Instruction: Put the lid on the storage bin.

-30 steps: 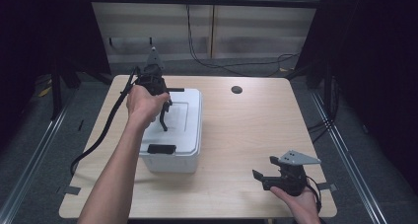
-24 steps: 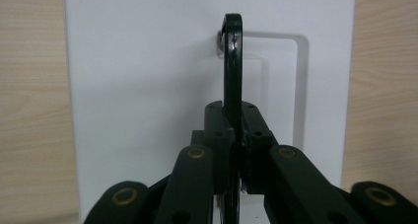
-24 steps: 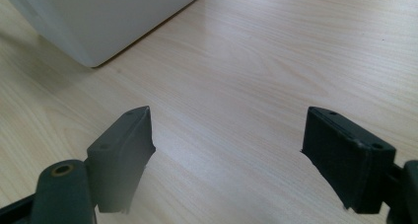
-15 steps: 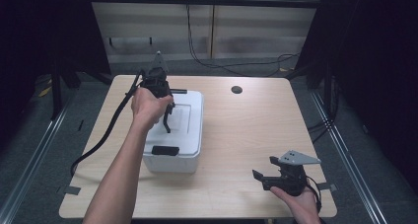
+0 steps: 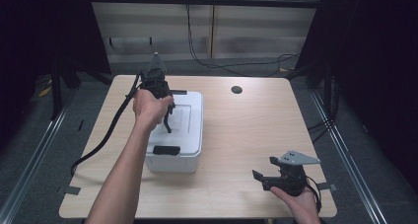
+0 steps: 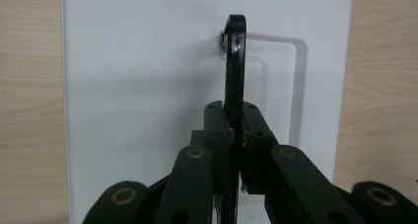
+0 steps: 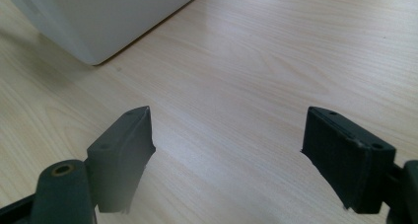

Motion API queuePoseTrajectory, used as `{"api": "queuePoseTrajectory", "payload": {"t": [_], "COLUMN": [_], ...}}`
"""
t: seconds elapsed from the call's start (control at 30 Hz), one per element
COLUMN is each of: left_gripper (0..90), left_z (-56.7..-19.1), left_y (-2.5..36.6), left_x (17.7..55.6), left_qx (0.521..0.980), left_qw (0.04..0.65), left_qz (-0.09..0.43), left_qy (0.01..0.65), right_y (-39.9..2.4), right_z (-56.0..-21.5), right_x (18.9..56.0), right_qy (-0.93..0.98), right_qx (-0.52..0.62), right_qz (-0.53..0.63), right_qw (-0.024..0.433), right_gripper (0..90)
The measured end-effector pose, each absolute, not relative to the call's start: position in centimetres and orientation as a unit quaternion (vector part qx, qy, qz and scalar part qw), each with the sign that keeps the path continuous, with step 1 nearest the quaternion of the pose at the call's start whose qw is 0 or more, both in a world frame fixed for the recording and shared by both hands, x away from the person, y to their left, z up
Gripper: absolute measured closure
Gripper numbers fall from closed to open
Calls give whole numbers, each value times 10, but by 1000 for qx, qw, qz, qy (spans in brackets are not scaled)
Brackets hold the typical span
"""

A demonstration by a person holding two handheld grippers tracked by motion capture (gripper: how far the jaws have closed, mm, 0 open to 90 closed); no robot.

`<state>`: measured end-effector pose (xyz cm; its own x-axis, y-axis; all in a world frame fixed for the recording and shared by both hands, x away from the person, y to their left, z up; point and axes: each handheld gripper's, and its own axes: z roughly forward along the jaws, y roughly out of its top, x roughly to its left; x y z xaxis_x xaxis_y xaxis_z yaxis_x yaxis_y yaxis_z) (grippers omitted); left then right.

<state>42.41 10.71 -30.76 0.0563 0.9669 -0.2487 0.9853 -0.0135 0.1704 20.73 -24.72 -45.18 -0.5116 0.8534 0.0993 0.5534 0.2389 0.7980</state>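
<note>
A white lidded box [image 5: 185,135] stands on the left half of the wooden table [image 5: 246,130]. Its thin black carry handle [image 6: 234,71] is swung up on edge above the lid [image 6: 148,86]. My left gripper [image 6: 232,110] points down over the lid and is shut on this handle [image 5: 168,124], its pads pressed on both sides. In the high view the left gripper [image 5: 166,116] hangs over the box's far half. My right gripper [image 5: 263,168] rests near the table's front right, jaws open towards the box. Bare wood lies between the right gripper's [image 7: 226,150] fingers.
A black latch [image 5: 166,150] sits on the box's near edge. A small round black grommet [image 5: 236,90] is set in the table at the back. The left gripper's cable [image 5: 106,135] trails off the left edge. A corner of the box [image 7: 108,17] lies ahead of the right gripper.
The left hand has drifted slightly to the right over the box with the handle still in its jaws. The right hand has kept still.
</note>
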Motion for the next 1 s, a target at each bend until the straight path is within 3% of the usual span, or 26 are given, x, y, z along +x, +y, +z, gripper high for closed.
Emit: {"api": "queuePoseTrajectory", "payload": {"t": [0.2,0.4,0.53,0.67,1.0], "left_gripper": [838,734,739,619,393], "left_z": [-309,-312,-313,-313,-311], "left_y": [112,123,123,124,127], "left_x": [424,426,426,425,424], "left_qx": [703,711,717,728,757], "left_qw": [166,166,171,172,188], "left_qz": [-41,-32,-28,-2,5], "left_qy": [690,682,676,663,626], "right_y": [-247,-247,-247,-247,-246], "right_z": [-452,-452,-452,-453,-453], "right_x": [207,208,208,208,208], "right_qy": [767,768,767,769,769], "right_qx": [459,459,460,458,461], "right_qz": [411,409,409,408,406], "right_qw": [182,181,180,181,178], "right_gripper": [188,188,188,188,188]}}
